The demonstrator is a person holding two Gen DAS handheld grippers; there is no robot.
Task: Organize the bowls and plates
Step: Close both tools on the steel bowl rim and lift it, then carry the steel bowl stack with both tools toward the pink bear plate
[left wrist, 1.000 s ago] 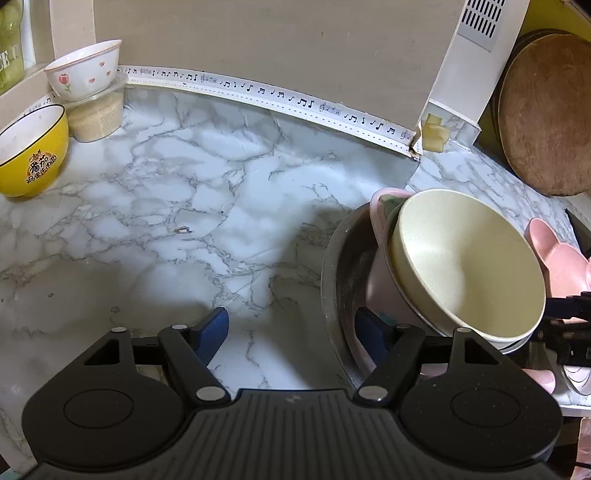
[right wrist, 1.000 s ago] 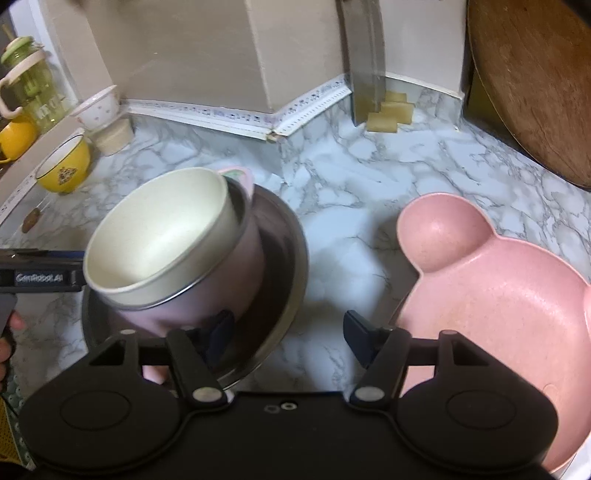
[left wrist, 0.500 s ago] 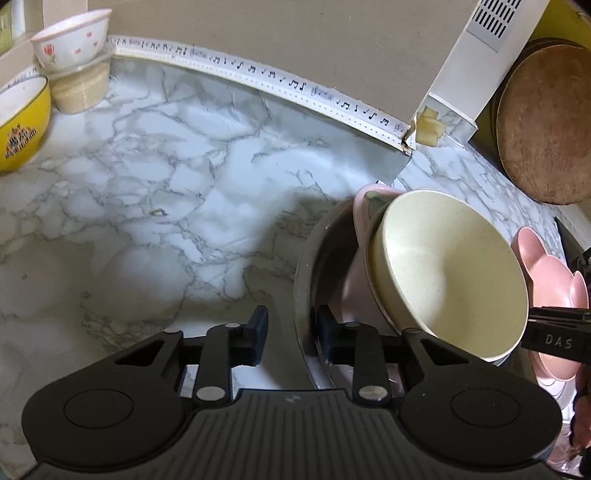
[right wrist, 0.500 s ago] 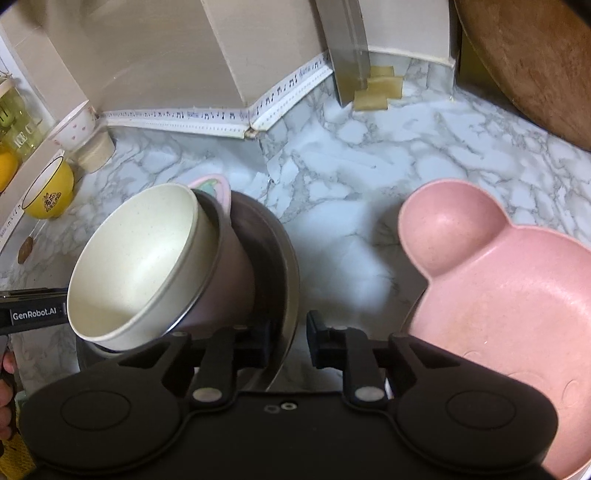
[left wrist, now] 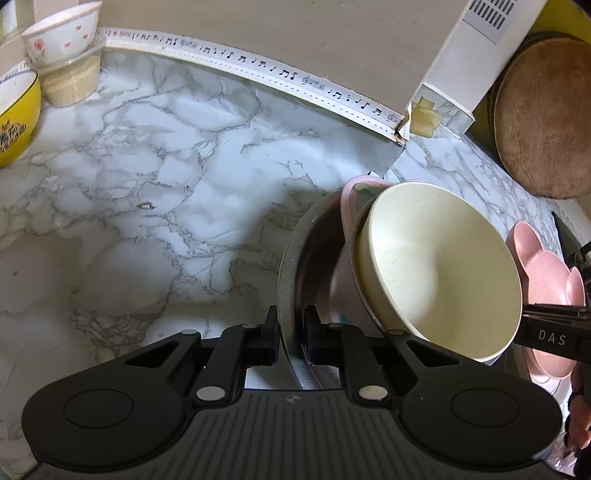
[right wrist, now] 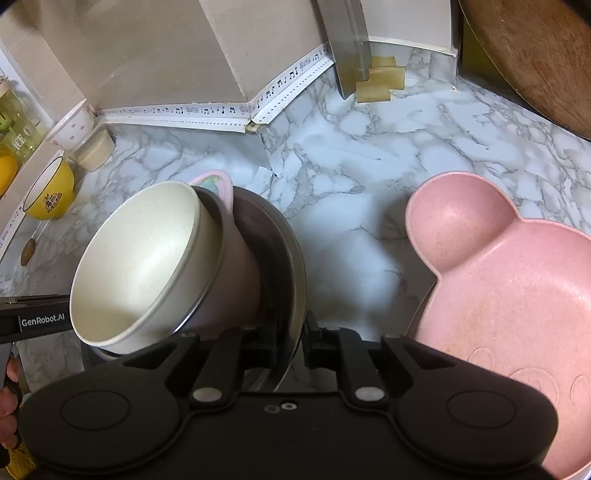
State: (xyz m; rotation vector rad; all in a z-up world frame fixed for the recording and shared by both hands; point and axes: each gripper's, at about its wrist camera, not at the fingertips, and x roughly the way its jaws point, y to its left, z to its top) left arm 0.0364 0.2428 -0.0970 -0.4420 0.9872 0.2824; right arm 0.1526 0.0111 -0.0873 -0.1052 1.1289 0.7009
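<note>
A steel plate (left wrist: 291, 258) (right wrist: 291, 258) carries a pink bowl (left wrist: 343, 288) (right wrist: 236, 288) with a cream bowl (left wrist: 439, 269) (right wrist: 144, 273) nested in it, both tilted. My left gripper (left wrist: 291, 332) is shut on the plate's left rim. My right gripper (right wrist: 291, 339) is shut on the plate's right rim. A pink bear-shaped plate (right wrist: 509, 295) (left wrist: 543, 273) lies on the counter to the right.
A yellow bowl (left wrist: 14, 118) (right wrist: 48, 192), a white flowered bowl (left wrist: 62, 29) on a beige container (left wrist: 74, 81), stand at far left. A round wooden board (left wrist: 543, 118) leans at the right. A white box (left wrist: 480, 48) stands by the wall. Marble counter (left wrist: 166, 184) stretches left.
Both grippers moved in from open and closed on opposite rims of the steel plate. The bowl stack now looks more tilted.
</note>
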